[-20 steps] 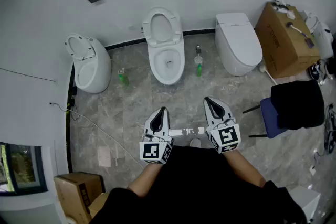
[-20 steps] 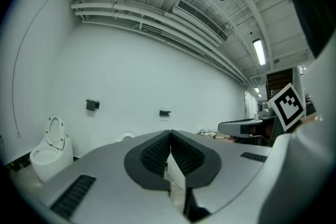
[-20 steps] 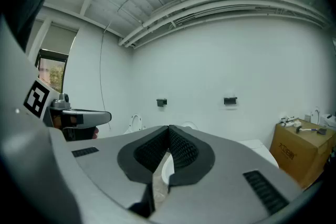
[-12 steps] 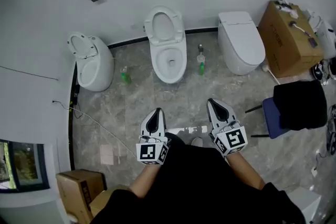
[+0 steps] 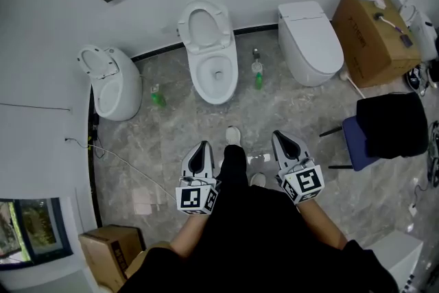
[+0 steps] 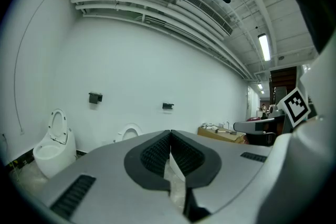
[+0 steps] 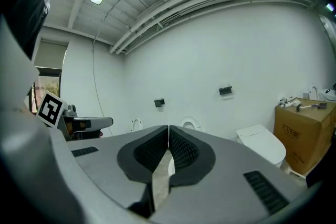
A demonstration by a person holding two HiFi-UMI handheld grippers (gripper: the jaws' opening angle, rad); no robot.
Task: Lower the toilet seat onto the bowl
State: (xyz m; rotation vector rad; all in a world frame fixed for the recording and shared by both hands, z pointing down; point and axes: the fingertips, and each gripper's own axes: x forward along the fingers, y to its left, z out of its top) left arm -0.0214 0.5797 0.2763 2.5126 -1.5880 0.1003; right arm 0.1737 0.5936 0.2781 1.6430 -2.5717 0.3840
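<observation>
From the head view, the toilet seat (image 5: 204, 27) stands up against the wall, above the bowl (image 5: 217, 75). The left gripper (image 5: 203, 147) and right gripper (image 5: 279, 137) are well apart from it.

In the left gripper view, the jaws are pressed together and hold nothing.

In the right gripper view, the jaws are pressed together too, with nothing in them.

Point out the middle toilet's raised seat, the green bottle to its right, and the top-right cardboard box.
Toilet seat (image 5: 206, 7), head view, top of ring.
Green bottle (image 5: 258, 81), head view, lower body.
Cardboard box (image 5: 374, 38), head view, top face.

Left gripper (image 5: 203, 147), right gripper (image 5: 280, 138) side by side, pointing forward, both jaws together, nothing between.
</observation>
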